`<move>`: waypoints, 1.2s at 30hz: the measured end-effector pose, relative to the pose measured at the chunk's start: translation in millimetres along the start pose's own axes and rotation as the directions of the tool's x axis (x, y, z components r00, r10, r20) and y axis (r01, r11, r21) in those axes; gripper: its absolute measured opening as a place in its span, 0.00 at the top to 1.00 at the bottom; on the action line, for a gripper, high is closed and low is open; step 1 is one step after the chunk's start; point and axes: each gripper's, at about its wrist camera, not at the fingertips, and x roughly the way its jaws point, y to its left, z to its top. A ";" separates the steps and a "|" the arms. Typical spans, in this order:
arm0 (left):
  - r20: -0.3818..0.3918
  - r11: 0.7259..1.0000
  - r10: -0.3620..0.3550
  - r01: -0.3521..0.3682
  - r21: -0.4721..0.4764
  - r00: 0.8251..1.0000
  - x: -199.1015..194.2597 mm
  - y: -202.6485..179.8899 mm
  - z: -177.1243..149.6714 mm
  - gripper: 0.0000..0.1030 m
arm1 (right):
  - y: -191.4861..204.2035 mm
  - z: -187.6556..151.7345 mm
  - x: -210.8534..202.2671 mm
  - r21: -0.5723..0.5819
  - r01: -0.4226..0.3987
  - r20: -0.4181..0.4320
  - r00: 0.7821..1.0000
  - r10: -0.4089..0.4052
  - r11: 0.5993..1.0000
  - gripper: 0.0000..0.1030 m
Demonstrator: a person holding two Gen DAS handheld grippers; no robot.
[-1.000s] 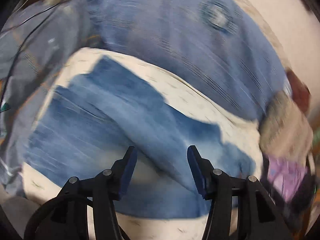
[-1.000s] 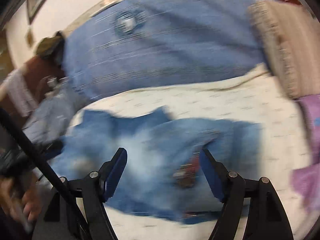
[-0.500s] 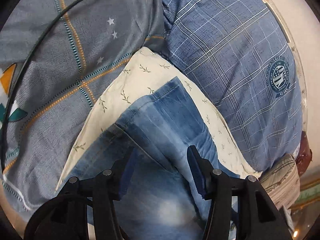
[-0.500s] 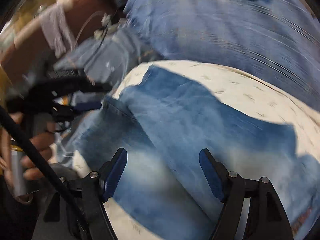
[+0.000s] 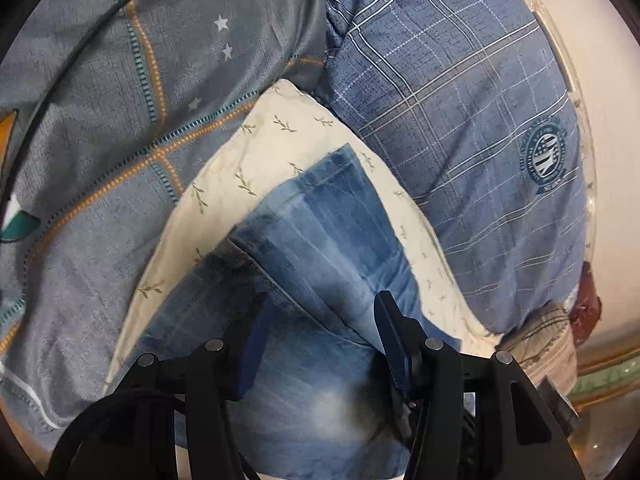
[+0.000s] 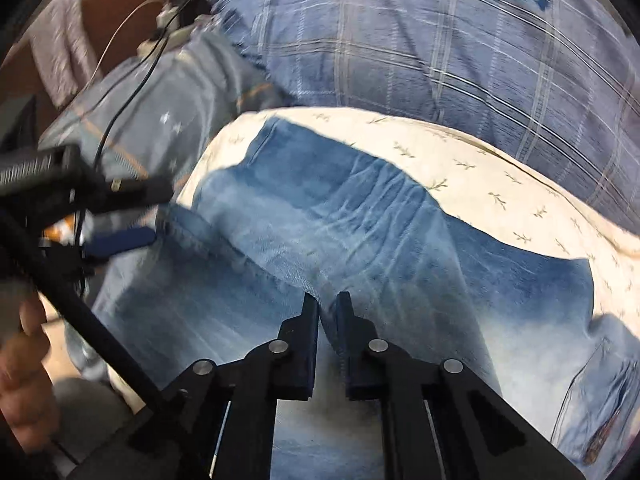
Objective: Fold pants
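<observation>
Blue denim pants [image 5: 328,240] lie on a cream leaf-print pillow [image 5: 256,152], one leg folded over the other. My left gripper [image 5: 320,308] is open, its jaws straddling the fold seam of the denim. In the right wrist view the pants [image 6: 360,220] fill the middle, with a back pocket [image 6: 600,392] at the lower right. My right gripper [image 6: 327,310] is shut, pinching a ridge of denim between its jaws. The left gripper [image 6: 120,216] shows at the left edge, over the pants' edge.
A blue plaid cover with a round badge [image 5: 544,156] lies behind the pillow. A grey star-print blanket [image 5: 120,100] lies to the left with a black cable [image 5: 80,40] over it. A hand [image 6: 24,380] holds the left gripper's handle.
My right gripper has swung left across the pants and closed from wide open onto a denim fold. My left gripper swung to look along the leg, then held still, staying open.
</observation>
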 end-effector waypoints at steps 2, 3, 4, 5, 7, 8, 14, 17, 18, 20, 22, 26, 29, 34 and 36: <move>-0.004 1.000 -0.008 0.007 -0.011 1.000 0.4 2.7 0.0 0.50 | 0.0 -0.1 1.4 0.021 -0.020 0.001 1.000 0.020 1.000 0.79; 0.007 1.000 0.001 -0.001 -0.011 1.000 -0.3 3.0 0.6 0.50 | 1.6 -2.1 1.7 0.023 -0.031 0.010 0.999 0.031 0.999 0.71; 0.015 1.000 0.009 -0.009 -0.007 1.000 -0.7 2.4 0.6 0.50 | 4.6 -1.6 4.4 0.018 -0.042 0.015 0.999 0.042 0.999 0.57; 0.021 1.000 0.010 -0.010 -0.002 1.000 -1.0 1.1 0.3 0.50 | 9.6 -0.9 6.9 -0.005 -0.042 0.024 0.999 0.042 0.999 0.53; 0.011 1.000 0.005 -0.005 0.003 1.000 1.2 -1.9 -1.7 0.50 | 19.4 2.9 15.2 -0.048 -0.016 0.027 0.999 0.017 0.999 0.53; 0.003 1.000 0.007 -0.007 0.020 1.000 3.1 -5.1 -3.0 0.50 | 22.6 4.2 20.7 -0.072 -0.012 0.019 1.000 0.013 0.997 0.61; -0.036 0.997 -0.043 0.045 0.055 0.998 14.3 -16.8 -7.3 0.50 | 0.0 11.8 -4.7 -0.002 -0.089 0.092 0.992 0.089 0.996 0.94; -0.098 0.994 -0.083 0.089 0.061 0.992 29.0 -21.3 -11.3 0.50 | -27.8 17.2 -16.3 0.098 -0.205 0.127 0.973 0.192 0.974 0.95; -0.117 0.993 -0.097 0.104 0.053 0.988 34.3 -22.5 -12.1 0.50 | -35.4 18.2 -15.8 0.132 -0.233 0.128 0.968 0.216 0.963 0.95; -0.144 0.992 -0.109 0.117 0.050 0.984 42.9 -26.8 -14.7 0.50 | -50.3 20.1 -11.5 0.200 -0.295 0.122 0.954 0.275 0.934 0.95; -0.151 0.989 -0.122 0.132 0.059 0.981 48.6 -32.9 -15.8 0.49 | -58.1 19.2 -6.4 0.235 -0.304 0.113 0.952 0.285 0.923 0.95; -0.147 0.992 -0.123 0.116 -0.054 0.981 67.7 -33.8 -14.4 0.47 | -57.8 17.2 -7.4 0.230 -0.346 0.122 0.937 0.326 0.909 0.95; -0.160 0.987 -0.140 0.124 -0.104 0.977 83.8 -36.8 -19.6 0.47 | -54.1 12.9 -11.6 0.204 -0.337 0.129 0.940 0.316 0.919 0.95; 0.012 0.994 -0.038 0.039 -0.105 0.999 76.0 -20.3 -9.9 0.64 | -52.0 -4.0 -10.4 0.153 -0.313 0.102 0.949 0.300 0.937 0.96; 0.066 0.994 -0.035 0.041 -0.100 0.997 65.8 -20.8 -9.0 0.78 | -50.3 -10.4 -7.9 0.135 -0.310 0.093 0.950 0.300 0.941 0.97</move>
